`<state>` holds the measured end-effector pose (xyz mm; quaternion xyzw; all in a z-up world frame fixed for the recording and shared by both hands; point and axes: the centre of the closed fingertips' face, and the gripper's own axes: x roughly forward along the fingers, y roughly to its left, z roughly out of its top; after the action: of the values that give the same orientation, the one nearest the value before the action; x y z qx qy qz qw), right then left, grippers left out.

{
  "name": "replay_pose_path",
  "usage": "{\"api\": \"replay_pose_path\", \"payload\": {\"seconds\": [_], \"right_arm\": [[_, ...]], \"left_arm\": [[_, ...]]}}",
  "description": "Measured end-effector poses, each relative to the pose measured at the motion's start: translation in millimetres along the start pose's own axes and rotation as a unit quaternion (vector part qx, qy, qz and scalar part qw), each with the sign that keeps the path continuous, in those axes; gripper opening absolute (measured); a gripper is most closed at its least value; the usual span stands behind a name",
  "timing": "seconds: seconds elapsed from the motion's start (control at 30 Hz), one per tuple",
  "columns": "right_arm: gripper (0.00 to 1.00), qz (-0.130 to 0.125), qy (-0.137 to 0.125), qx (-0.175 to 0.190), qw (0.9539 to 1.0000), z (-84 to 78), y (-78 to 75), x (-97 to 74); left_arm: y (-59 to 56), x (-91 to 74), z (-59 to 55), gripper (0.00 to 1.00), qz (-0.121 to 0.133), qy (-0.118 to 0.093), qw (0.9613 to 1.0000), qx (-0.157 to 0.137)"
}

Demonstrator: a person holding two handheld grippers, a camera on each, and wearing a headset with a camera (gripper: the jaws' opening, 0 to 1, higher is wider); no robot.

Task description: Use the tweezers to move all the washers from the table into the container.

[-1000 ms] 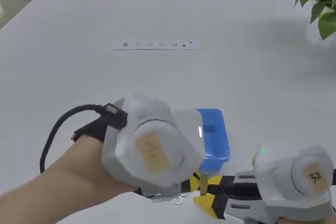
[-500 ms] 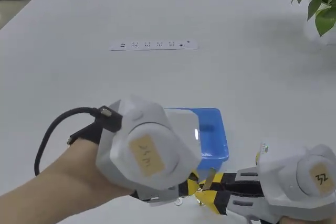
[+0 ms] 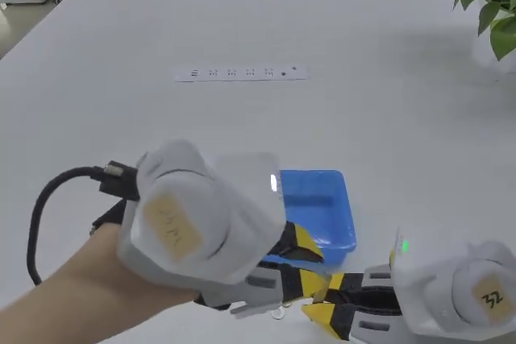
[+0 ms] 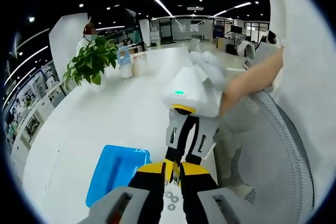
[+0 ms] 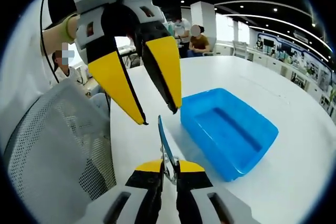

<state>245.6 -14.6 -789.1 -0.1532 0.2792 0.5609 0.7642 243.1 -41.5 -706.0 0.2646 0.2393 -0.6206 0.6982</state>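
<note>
Your right gripper [image 5: 167, 170] is clamped shut on the tweezers [image 5: 163, 139]. Your left gripper [image 5: 159, 116] hangs wide open and empty, both just beside the container [image 5: 208, 148]. It looks empty, and a few washers [image 4: 172, 200] lie on the table [image 3: 242, 134] beside it, so practically everything is left.

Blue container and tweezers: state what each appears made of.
Container: likely moulded plastic, with a uniform bright blue colour, soft sheen and rounded rim. Tweezers: probably metal, going by the thin, glossy bluish blade; whether it is coated is unclear.

On the table [image 3: 363, 54], the washers [image 4: 169, 195] lie seemingly just beside the container [image 3: 322, 199].
</note>
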Motion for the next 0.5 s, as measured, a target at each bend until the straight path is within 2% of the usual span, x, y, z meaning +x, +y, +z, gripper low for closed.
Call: {"api": "replay_pose_path", "payload": {"seconds": [0.07,0.1,0.37,0.43,0.5], "right_arm": [[0.05,0.0,0.001,-0.002,1.0,0.1,0.4,0.3],[0.05,0.001,0.002,-0.002,1.0,0.0,0.8,0.3],[0.1,0.002,0.001,0.01,0.9999,-0.6,1.5,0.2],[0.15,0.006,-0.014,0.017,0.9997,5.7,2.6,-0.2],[0.12,0.007,-0.029,0.017,0.9994,12.7,3.1,-2.6]], "left_arm": [[-3.0,2.7,-6.3,0.0,-0.009,0.02,0.9997,0.012],[-2.4,3.5,-9.6,0.0,-0.008,0.032,0.9991,0.027],[-7.1,4.3,-9.9,0.0,-0.021,0.034,0.9989,0.026],[-6.0,4.6,-10.6,0.0,-0.02,0.036,0.9988,0.027],[-4.3,4.8,-11.3,0.0,-0.018,0.038,0.9988,0.026]]}}
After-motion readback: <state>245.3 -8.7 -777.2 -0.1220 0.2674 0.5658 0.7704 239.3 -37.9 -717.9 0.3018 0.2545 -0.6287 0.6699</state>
